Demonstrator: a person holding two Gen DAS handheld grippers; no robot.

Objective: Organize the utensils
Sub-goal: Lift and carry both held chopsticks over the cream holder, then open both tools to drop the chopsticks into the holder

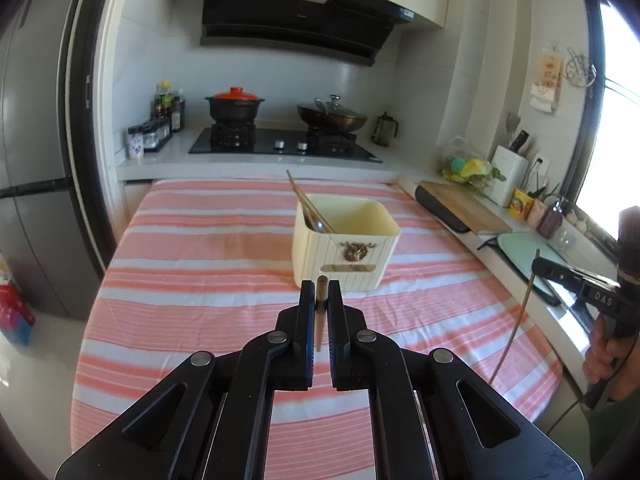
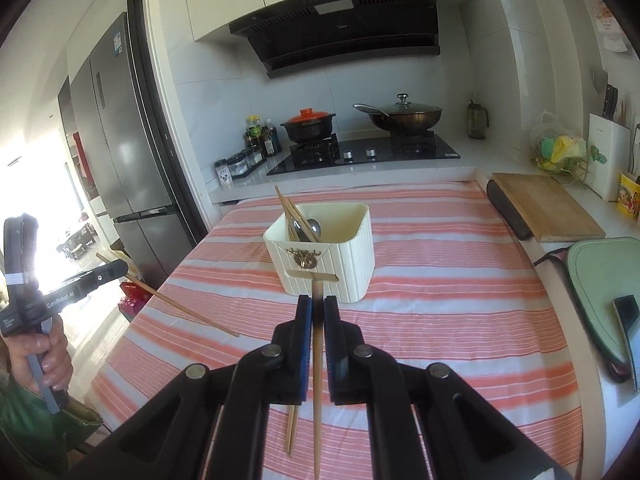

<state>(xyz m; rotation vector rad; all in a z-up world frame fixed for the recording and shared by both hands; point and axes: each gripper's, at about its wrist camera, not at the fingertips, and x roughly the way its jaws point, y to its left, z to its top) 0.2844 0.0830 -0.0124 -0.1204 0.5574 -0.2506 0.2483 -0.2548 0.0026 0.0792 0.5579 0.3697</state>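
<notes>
Both tongs clamp a chopstick each: left gripper and right gripper, raised before the cream holder. Next, I'd judge, tipping them in.

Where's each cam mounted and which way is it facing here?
Left wrist: on the left gripper, shut on a chopstick, facing the stove; the other gripper shows at right.
Right wrist: on the right gripper, shut on a chopstick; the person's left hand shows.
Shared: cream utensil box, striped cloth.
</notes>
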